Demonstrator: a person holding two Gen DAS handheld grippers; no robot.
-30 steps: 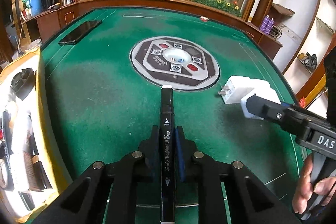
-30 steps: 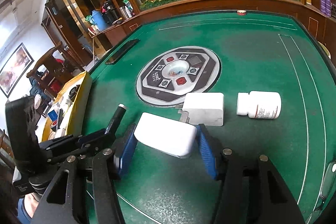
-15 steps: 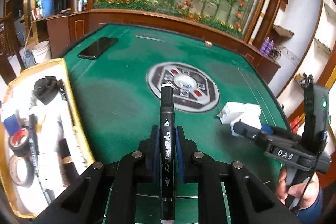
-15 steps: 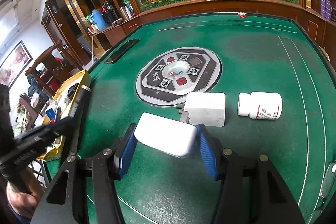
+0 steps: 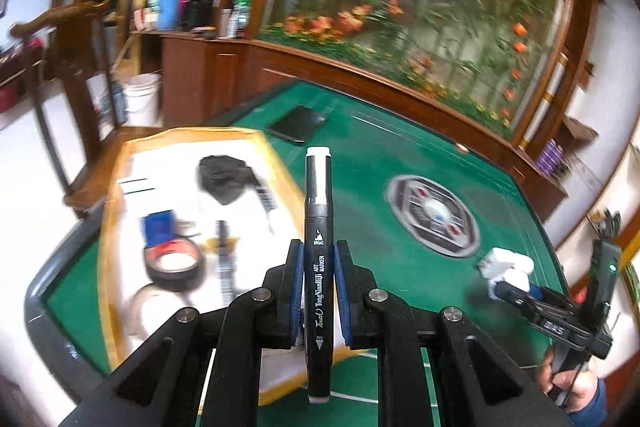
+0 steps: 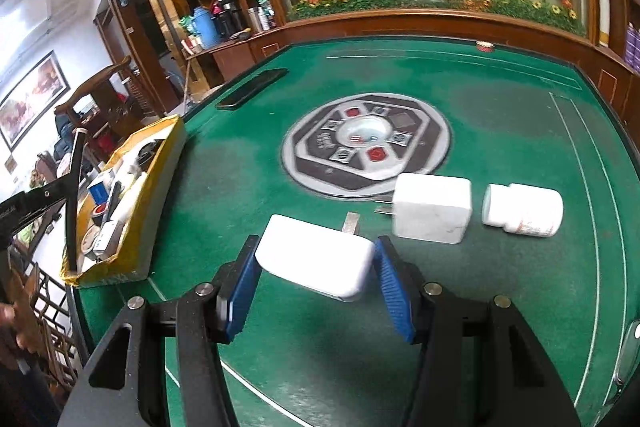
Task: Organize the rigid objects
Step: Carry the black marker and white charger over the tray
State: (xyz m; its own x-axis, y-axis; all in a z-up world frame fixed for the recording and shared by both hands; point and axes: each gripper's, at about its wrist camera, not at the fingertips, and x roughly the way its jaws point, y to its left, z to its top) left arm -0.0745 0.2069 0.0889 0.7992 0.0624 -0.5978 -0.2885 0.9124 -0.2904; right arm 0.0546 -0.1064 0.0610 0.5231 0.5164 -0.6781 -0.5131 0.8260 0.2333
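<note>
Left gripper [image 5: 318,291]: blue pads pinch a black art marker [image 5: 318,227] mid-barrel, cap end forward, barrel in line with the fingers. Beyond the tip lies the yellow-rimmed tray [image 5: 280,163], already crowded with tape rolls [image 5: 172,263], a black pouch [image 5: 224,179] and other small items. The view is smeared.

Right gripper [image 6: 316,279]: pads clamp the flanks of a white charger block [image 6: 316,259], prongs forward, held tilted just above the green felt table [image 6: 500,307]. A second white adapter [image 6: 434,207] and a white pill bottle [image 6: 524,205] lie just ahead, apart from each other.

Risks, as I judge them:
- The narrow grip could let the marker pivot; released over the rim, it may roll off.
- Tray clutter may deflect the marker on landing.
- The charger's smooth sides could slip if the hand swings.
- The prongs could knock the adapter.
</note>
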